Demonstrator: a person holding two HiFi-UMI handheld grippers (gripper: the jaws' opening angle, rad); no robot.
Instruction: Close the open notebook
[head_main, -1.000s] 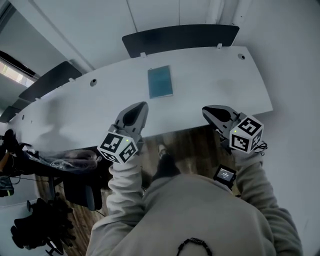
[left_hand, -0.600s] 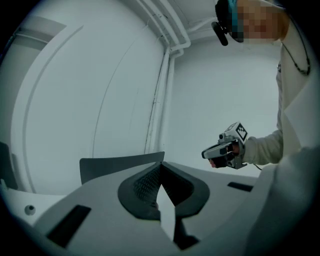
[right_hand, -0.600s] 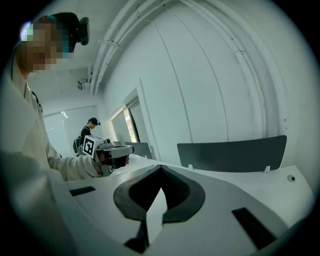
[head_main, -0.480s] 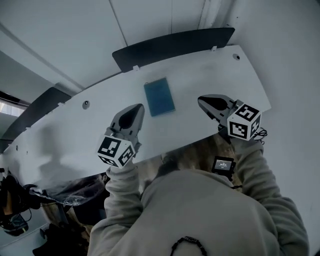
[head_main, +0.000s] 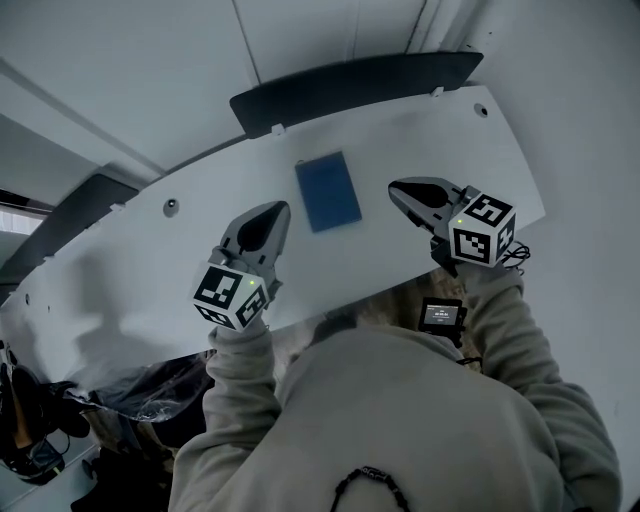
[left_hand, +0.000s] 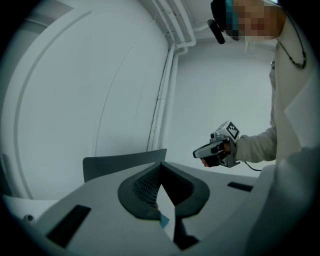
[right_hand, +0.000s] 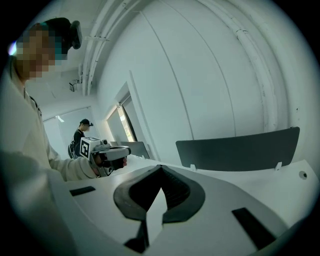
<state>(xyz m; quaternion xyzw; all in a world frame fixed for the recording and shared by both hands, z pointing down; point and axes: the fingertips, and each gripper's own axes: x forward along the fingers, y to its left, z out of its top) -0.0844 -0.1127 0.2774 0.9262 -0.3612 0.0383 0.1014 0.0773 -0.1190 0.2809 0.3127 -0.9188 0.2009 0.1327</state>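
Observation:
In the head view the notebook (head_main: 328, 192) is a blue rectangle lying flat on the white table (head_main: 450, 140), with one blue face up and no pages showing. My left gripper (head_main: 270, 214) hovers just to its left and nearer me, jaws shut with nothing in them. My right gripper (head_main: 397, 190) hovers just to its right, also shut and empty. In the left gripper view the jaw tips meet (left_hand: 161, 164), and a teal corner of the notebook (left_hand: 163, 220) peeks through below them. The right gripper view shows its tips (right_hand: 160, 168) closed over bare table.
A dark divider panel (head_main: 350, 85) stands along the table's far edge. Each gripper shows in the other's view: the right gripper (left_hand: 216, 147) and the left gripper (right_hand: 107, 152). A person in a cap (right_hand: 80, 133) stands far off by a window. Bags and clutter (head_main: 140, 390) lie under the table.
Both grippers have moved forward from the table's near edge to flank the notebook. Both stayed shut. The notebook has not moved on the table.

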